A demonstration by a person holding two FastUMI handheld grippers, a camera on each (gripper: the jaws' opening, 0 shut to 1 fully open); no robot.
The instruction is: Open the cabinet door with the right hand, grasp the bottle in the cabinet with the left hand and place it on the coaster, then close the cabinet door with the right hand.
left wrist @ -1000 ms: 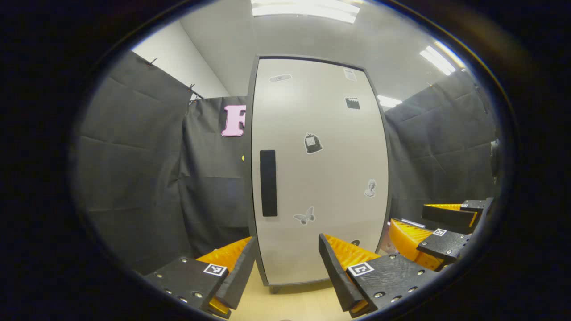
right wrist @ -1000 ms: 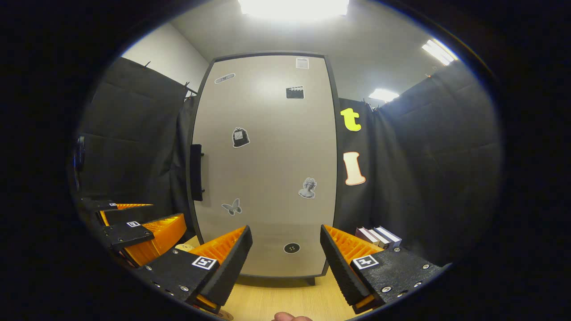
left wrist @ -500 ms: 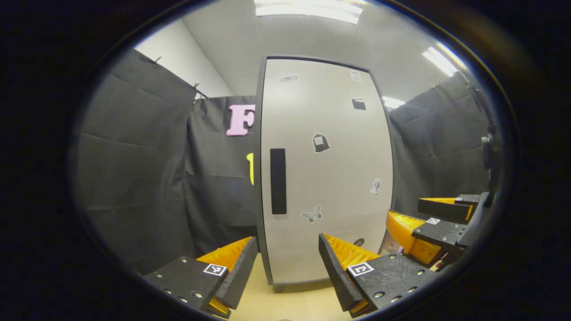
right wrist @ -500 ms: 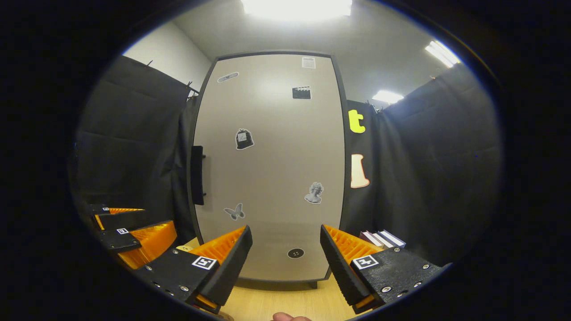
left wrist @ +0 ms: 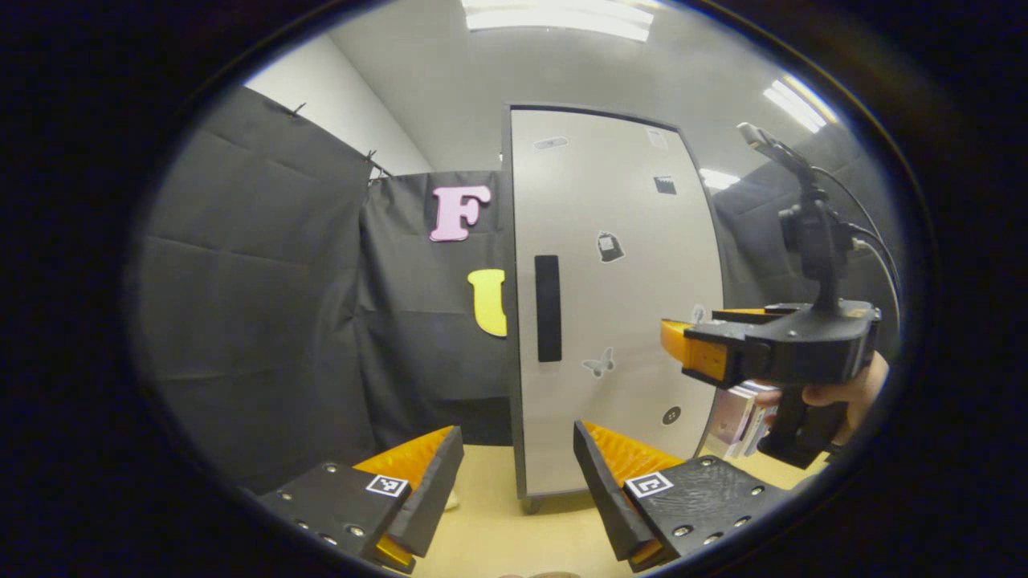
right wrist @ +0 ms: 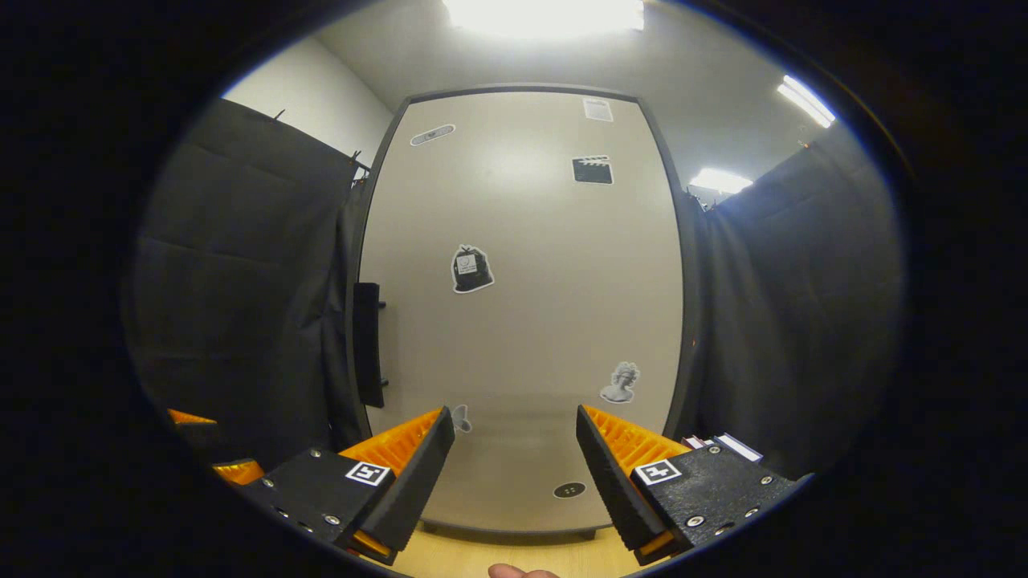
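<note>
Two grippers: both spread wide, each holding nothing.
Left gripper (left wrist: 518, 474): in the left gripper view its fingers stand apart at the near edge, over the wooden tabletop (left wrist: 554, 538), pointed at the left edge of the cabinet.
Right gripper (right wrist: 514, 474): in the right gripper view its fingers gape in front of the lower part of the door, not touching it; in the left gripper view it shows from the side at right, raised, held by a hand (left wrist: 843, 393), with a camera mast and cables above it.
Cabinet door (right wrist: 522, 305): closed, pale grey with a dark frame, several small stickers scattered on it.
Door handle (left wrist: 548, 308): dark vertical bar near the door's left edge, at mid height; untouched, well to the left of the right gripper.
Bottle: hidden behind the closed door, place cannot be told.
Books (right wrist: 723, 445): a small stack just right of the cabinet's foot.
</note>
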